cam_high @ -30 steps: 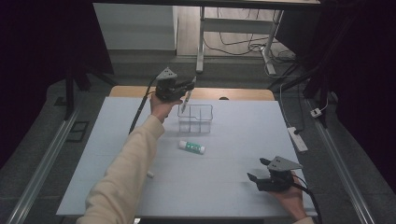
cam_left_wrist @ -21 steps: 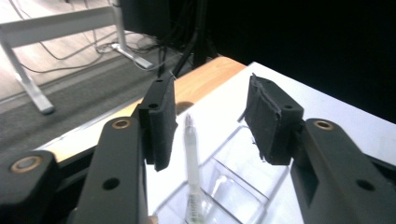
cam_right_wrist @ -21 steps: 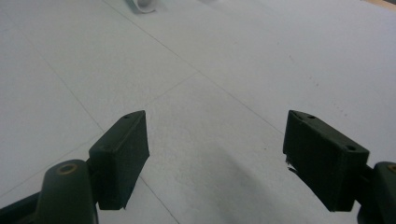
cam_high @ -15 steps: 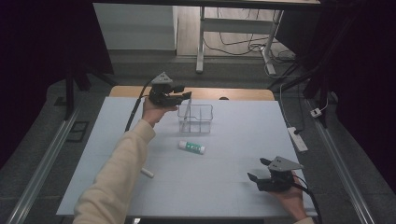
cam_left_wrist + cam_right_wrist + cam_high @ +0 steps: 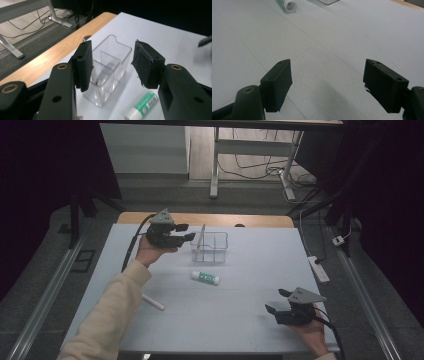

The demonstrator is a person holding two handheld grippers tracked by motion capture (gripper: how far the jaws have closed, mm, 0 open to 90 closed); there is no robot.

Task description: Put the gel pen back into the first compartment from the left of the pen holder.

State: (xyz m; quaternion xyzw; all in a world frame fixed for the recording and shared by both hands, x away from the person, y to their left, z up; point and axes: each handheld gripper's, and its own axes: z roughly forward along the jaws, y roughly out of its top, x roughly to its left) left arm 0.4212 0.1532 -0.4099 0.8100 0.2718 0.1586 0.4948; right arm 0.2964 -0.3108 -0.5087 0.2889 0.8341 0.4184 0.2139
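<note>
**A:** Start from the high view. What is the left gripper (image 5: 186, 231) doing?

**B:** It sits just left of the clear divided organizer (image 5: 210, 247). Its jaws have just been opening and hold nothing. A thin stick-like item (image 5: 203, 234) stands in the organizer's left end.

**A:** And the glue stick (image 5: 205, 278)?

**B:** It's lying on the table (image 5: 250, 270), on the person's side of the organizer, with its long axis running roughly left to right. The left gripper looks nearer to it than the right gripper (image 5: 275, 301), which is parted and empty near the front right edge. A white cylinder (image 5: 153, 302) lies further left.

**A:** What about the left gripper view?

**B:** The pads stand about half apart around open air (image 5: 112, 57). The organizer (image 5: 110, 75) is beyond them, and the glue stick (image 5: 142, 106) is low and to the right.

**A:** And the right gripper view?

**B:** The jaws are wide with nothing between them (image 5: 327, 65). The glue stick's white end (image 5: 287, 4) faces them, well ahead. I'd say the left hand takes it, gripping across the tube.
</note>
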